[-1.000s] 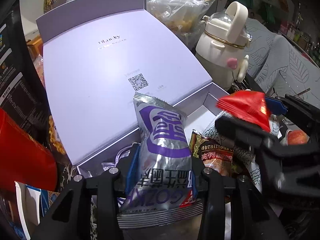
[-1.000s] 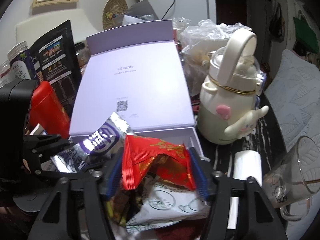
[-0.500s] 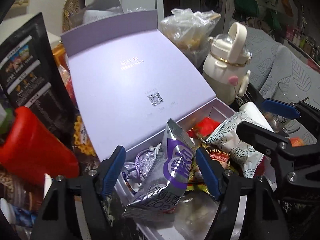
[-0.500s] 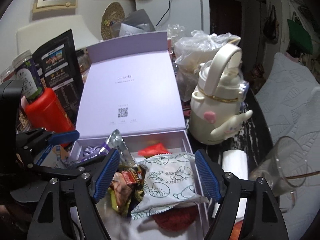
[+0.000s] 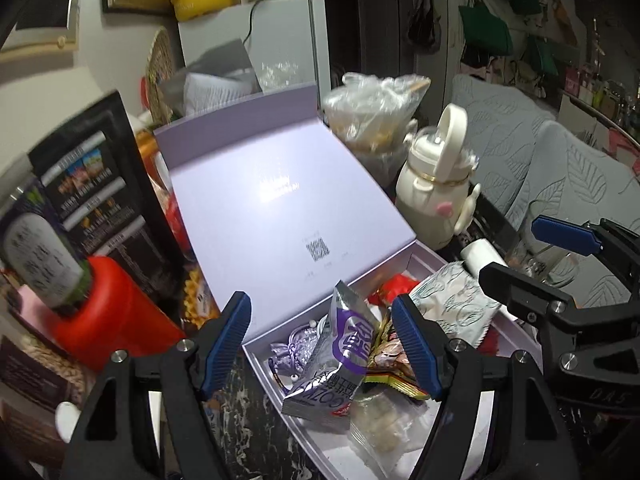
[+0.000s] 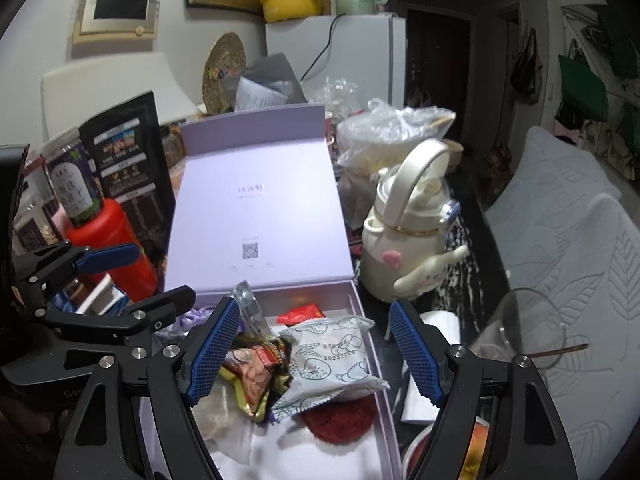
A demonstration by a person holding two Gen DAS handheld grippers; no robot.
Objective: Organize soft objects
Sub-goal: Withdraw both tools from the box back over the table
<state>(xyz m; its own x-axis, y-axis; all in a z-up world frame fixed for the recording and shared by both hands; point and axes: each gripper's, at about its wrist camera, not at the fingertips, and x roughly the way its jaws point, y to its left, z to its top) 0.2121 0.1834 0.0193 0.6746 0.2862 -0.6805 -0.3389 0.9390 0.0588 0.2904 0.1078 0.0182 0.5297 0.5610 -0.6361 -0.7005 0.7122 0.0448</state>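
Note:
A lavender box (image 6: 328,456) stands with its lid (image 6: 256,208) up and holds several snack packets. A silver and purple packet (image 5: 348,344) leans upright at its near left. A small red packet (image 6: 302,314) lies by the back wall. A white printed packet (image 6: 336,356) rests on a brown snack packet (image 6: 260,364). My left gripper (image 5: 320,304) hangs open above the silver packet, clear of it. My right gripper (image 6: 314,308) is open over the white packet, holding nothing. Each gripper shows at the edge of the other's view.
A cream bottle with a loop handle (image 6: 404,248) stands right of the box, with a glass (image 6: 520,332) and a white roll (image 5: 480,258) nearer. A red bottle (image 6: 116,248) and a black pouch (image 6: 128,160) crowd the left. A filled plastic bag (image 6: 392,132) sits behind.
The left gripper let go of the silver packet and the right let go of the red one; both packets now lie in the box. Both grippers opened and rose back from the box.

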